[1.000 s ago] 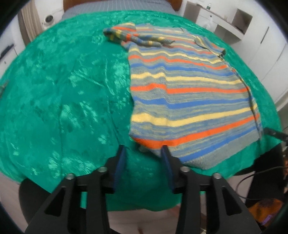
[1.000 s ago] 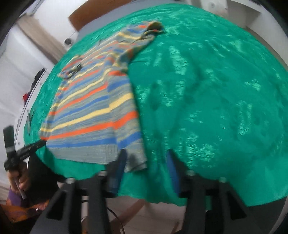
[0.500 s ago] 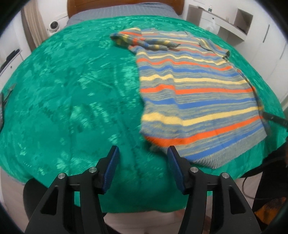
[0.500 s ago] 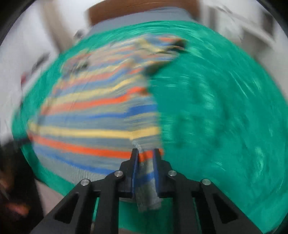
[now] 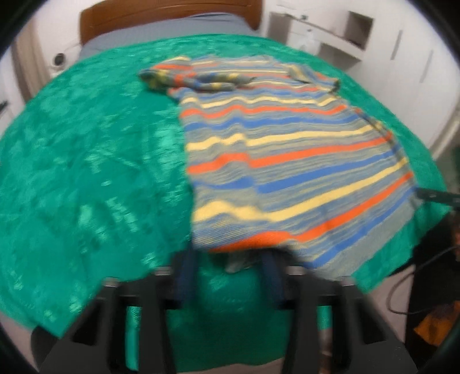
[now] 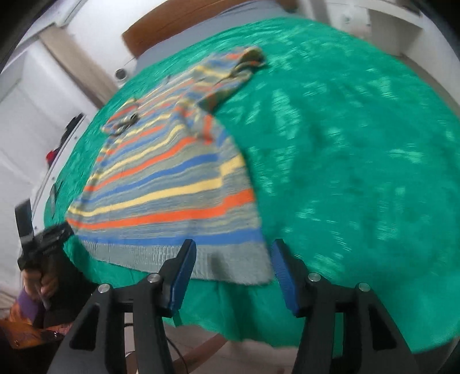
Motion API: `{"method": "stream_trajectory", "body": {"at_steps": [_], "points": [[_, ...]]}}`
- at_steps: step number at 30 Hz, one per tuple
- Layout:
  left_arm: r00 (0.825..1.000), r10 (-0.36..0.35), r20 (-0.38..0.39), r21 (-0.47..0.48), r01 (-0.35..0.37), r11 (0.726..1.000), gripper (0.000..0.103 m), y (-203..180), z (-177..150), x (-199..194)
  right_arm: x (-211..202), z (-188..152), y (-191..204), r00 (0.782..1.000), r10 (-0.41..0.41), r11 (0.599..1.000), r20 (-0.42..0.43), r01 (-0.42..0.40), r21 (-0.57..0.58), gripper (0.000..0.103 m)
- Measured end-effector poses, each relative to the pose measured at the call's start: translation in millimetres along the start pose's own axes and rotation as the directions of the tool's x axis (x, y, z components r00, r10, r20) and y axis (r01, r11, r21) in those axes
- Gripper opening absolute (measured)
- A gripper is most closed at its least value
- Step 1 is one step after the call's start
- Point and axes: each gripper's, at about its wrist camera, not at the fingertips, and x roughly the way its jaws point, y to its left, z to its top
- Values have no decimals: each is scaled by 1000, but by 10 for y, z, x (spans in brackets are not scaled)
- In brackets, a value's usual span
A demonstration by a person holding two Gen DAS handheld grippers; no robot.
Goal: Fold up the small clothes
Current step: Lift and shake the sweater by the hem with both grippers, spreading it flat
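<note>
A small knitted sweater (image 5: pixel 287 149) with orange, yellow and blue stripes lies flat on a green bedspread (image 5: pixel 86 172); one sleeve is folded across its top. My left gripper (image 5: pixel 227 259) is open at the sweater's near left hem corner, with the fabric edge between its fingers. In the right wrist view the sweater (image 6: pixel 172 187) lies left of centre. My right gripper (image 6: pixel 233 259) is open just in front of the near right hem corner and holds nothing. The left gripper (image 6: pixel 43 238) shows at the far left. Both views are blurred.
The bedspread (image 6: pixel 359 172) hangs over the near edge of the bed. A wooden headboard (image 5: pixel 161 14) and white shelves (image 5: pixel 345 31) stand at the far side. A cable (image 5: pixel 408 287) lies on the floor at the right.
My right gripper was shut on the sweater's right hem corner half a second ago; now it is open and the corner lies flat. My left gripper has moved forward to the left hem corner.
</note>
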Motion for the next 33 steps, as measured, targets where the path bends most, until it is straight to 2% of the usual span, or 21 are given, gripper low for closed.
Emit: {"method": "stream_trajectory", "body": {"at_steps": [1, 3, 4, 7, 10, 14, 16, 18, 19, 22, 23, 25, 27, 29, 31, 32, 33], "points": [[999, -33, -14, -13, 33, 999, 5, 26, 9, 14, 69, 20, -30, 999, 47, 999, -27, -46, 21, 52], [997, -73, 5, -57, 74, 996, 3, 101, 1, -50, 4, -26, -64, 995, 91, 995, -33, -90, 43, 11], [995, -100, 19, -89, 101, 991, 3, 158, -12, -114, -62, -30, -59, 995, 91, 995, -27, -90, 37, 8], [983, -176, 58, -167, 183, 969, 2, 306, -72, -341, -303, -80, -43, 990, 136, 990, -26, -135, 47, 8], [979, -199, 33, -200, 202, 959, 2, 344, -130, -475, -544, -172, -9, 981, 191, 979, -34, -188, 81, 8], [986, -158, -54, -256, 139, 957, 1, 374, -194, -490, -617, -220, 30, 975, 216, 971, -48, -210, 117, 7], [986, -121, -115, -296, 82, 952, 1, 411, -242, -388, -501, -260, -54, 985, 159, 978, -72, -147, 151, 7], [983, -42, -178, -282, -10, 959, 1, 394, -269, -249, -347, -276, -148, 989, 108, 979, -101, -88, 186, 7], [981, -23, -193, -273, -32, 961, 1, 369, -285, -184, -261, -300, -203, 989, 101, 972, -112, -74, 221, 7], [983, -57, -172, -271, 8, 962, 3, 315, -295, -137, -180, -312, -155, 992, 66, 979, -105, -44, 201, 8], [984, -63, -169, -267, 16, 964, 5, 307, -289, -140, -188, -306, -121, 993, 65, 981, -94, -46, 190, 11], [986, -81, -143, -255, 43, 966, 10, 291, -273, -167, -174, -290, -73, 992, 90, 980, -85, -73, 187, 19], [986, -104, -131, -237, 71, 969, 34, 258, -231, -167, -156, -249, -48, 991, 104, 980, -82, -88, 177, 41], [987, -96, -132, -213, 67, 975, 40, 188, -191, -113, -179, -248, -43, 990, 123, 980, -74, -109, 169, 42], [985, -76, -157, -209, 42, 977, 38, 143, -147, 14, -160, -233, -59, 987, 149, 975, -63, -136, 175, 42], [983, -76, -165, -212, 40, 976, 11, 172, -134, 58, -129, -221, -63, 986, 156, 974, -60, -143, 174, 42], [980, -70, -184, -214, 29, 976, 3, 164, -133, 113, -74, -207, -68, 987, 146, 978, -71, -133, 164, 40]]}}
